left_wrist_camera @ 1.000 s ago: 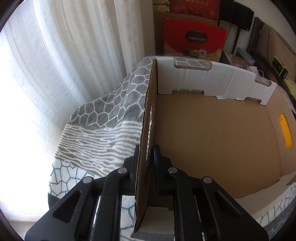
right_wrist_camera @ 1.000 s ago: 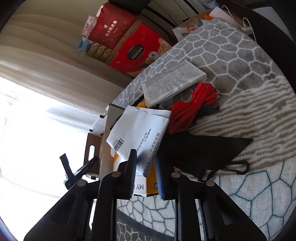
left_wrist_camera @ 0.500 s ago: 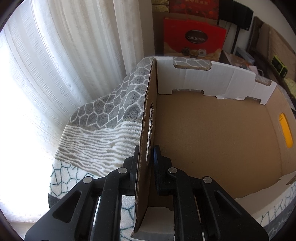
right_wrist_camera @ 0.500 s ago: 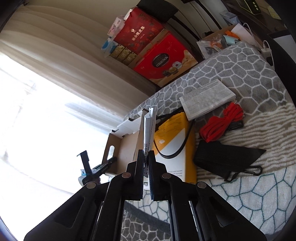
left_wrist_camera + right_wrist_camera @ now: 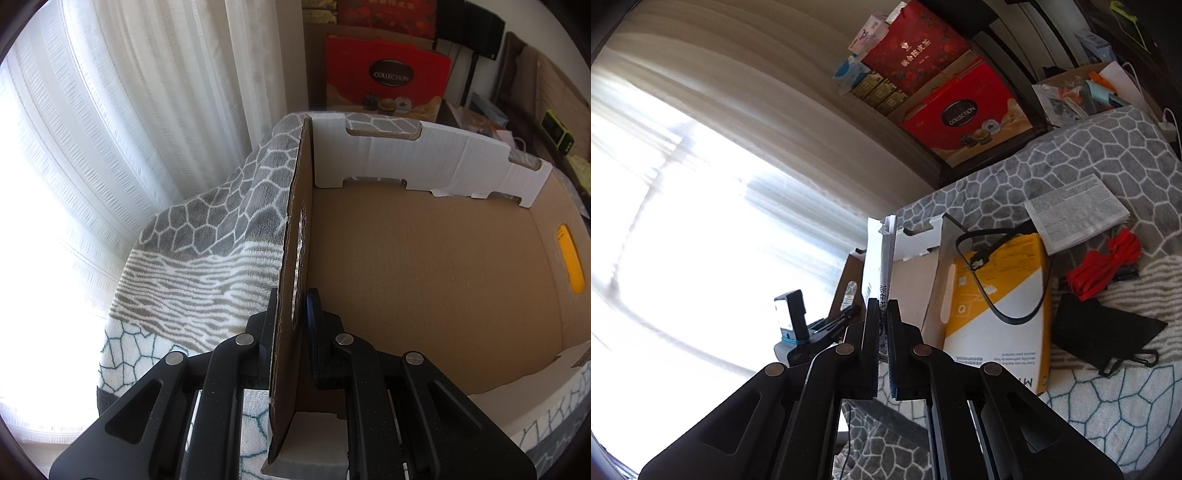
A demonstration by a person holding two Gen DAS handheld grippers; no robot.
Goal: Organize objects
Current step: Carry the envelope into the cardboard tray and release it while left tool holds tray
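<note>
Since a second ago the right gripper has pinched the white folded paper edge-on between its pads and lifted it off the yellow-and-white box, which now lies uncovered with a black cable looped over it; the left gripper has not moved and stays clamped on the near side wall of the cardboard box, one pad outside and one inside. That open cardboard box is the largest thing here, resting on a grey-and-white patterned blanket, its brown floor bare and a white notched flap standing along the far wall. Sheer curtains fill the bright side behind it, washed out by daylight. Beyond the blanket's edge stands a red gift box marked "COLLECTION", with darker red cartons stacked above it. On the blanket beside the yellow-and-white box lie a folded printed leaflet, a black pouch with a clip, and a coil of red cord. The held paper hides part of the cardboard box from the right wrist view, and its print is too small to read. The left gripper's body is partly hidden behind the right one's fingers there.
</note>
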